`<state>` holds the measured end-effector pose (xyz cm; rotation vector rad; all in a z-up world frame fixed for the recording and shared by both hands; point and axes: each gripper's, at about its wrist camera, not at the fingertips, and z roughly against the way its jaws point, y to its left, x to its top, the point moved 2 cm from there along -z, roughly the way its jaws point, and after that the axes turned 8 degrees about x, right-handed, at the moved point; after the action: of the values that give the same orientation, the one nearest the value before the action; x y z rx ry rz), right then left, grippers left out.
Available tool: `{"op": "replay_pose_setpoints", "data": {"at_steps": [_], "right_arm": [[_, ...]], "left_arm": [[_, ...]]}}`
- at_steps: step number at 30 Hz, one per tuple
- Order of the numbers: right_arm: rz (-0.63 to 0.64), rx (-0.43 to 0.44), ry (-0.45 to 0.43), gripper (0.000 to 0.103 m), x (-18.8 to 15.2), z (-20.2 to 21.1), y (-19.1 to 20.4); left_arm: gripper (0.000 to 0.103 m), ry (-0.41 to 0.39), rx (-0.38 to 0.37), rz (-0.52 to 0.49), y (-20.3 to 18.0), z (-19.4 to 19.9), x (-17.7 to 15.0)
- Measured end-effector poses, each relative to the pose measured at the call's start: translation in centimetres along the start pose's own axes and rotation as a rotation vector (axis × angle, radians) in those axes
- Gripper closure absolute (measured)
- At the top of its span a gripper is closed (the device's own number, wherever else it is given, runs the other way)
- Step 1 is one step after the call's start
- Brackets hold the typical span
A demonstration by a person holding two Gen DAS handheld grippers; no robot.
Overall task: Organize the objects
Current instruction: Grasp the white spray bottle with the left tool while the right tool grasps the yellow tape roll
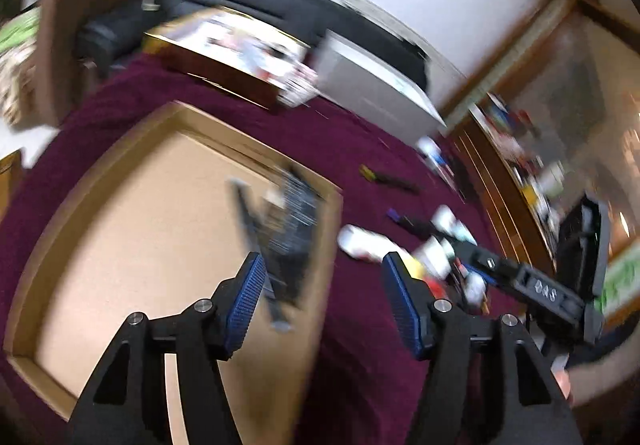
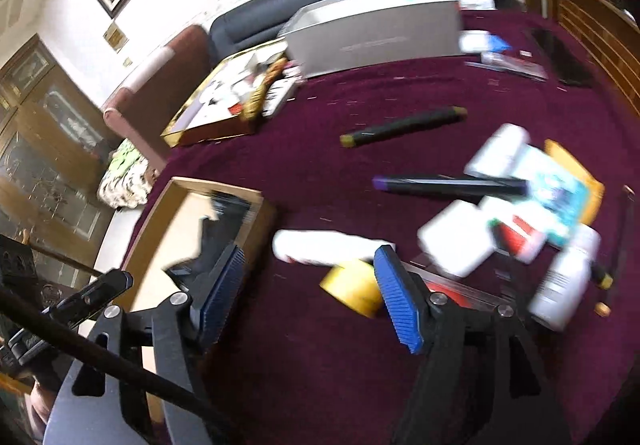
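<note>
The dark flat item point(image 1: 294, 229) is seen inside the shallow cardboard tray point(image 1: 80, 181), at its right side, w/ a thin dark strip point(image 1: 256, 245) beside it; both are blurred, so what they are can't be told. Long axis of the item runs roughly near-to-far in the left wrist view.

Outward from the tray, on the maroon-covered worktop point(image 2: 320, 365), the rest of the clutter is still loose to the right: a white tube point(image 2: 324, 247), a yellow tape roll point(image 2: 352, 287), a purple-capped marker point(image 2: 448, 185), a yellow-capped marker point(image 2: 404, 125), white boxes and a white bottle point(image 2: 564, 285).

The left gripper point(image 1: 320, 297) is held over the tray's right edge, jaws open, nothing clamped between them. The right gripper point(image 2: 308, 297) is held open too, empty, w/ the tube and tape roll just beyond its right pad.

Judged next pick: tube or tape roll. Both lie ahead and slightly right of the right jaws, well nearer that hand than the left. The tube's long axis lies left-right, i.e. across the jaw gap, so a wrist roll would prob. be needed before closing.
</note>
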<state>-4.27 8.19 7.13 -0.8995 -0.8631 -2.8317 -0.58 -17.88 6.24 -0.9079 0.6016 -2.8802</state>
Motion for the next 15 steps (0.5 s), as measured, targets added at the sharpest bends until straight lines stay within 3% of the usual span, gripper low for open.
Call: {"op": "replay_pose_setpoints", "data": {"at_steps": [4,7,11,12,15], "right_arm": [[-0.050,-0.003,-0.011,0.036,-1.4,1.7,-3.4],[-0.097,0.019,-0.016,0.036,-2.1,2.6,-5.7],[-0.129,0.049,-0.028,0.036,-2.7,3.7,-7.1],[-0.132,0.056,-0.030,0.036,-2.8,3.9,-7.4],[-0.131,0.071,-0.034,0.035,-2.8,4.3,-7.9]], "left_arm": [[0.049,0.067,-0.002,-0.152,-5.7,-3.5,-2.5],[0.049,0.032,0.019,-0.272,-8.7,-5.5,-2.1],[0.049,-0.010,0.164,-0.569,-11.4,-8.5,-0.6],[0.049,0.021,0.189,-0.634,-11.8,-9.5,-0.5],[0.048,0.119,0.166,-0.742,-12.3,-11.4,-0.9]]}}
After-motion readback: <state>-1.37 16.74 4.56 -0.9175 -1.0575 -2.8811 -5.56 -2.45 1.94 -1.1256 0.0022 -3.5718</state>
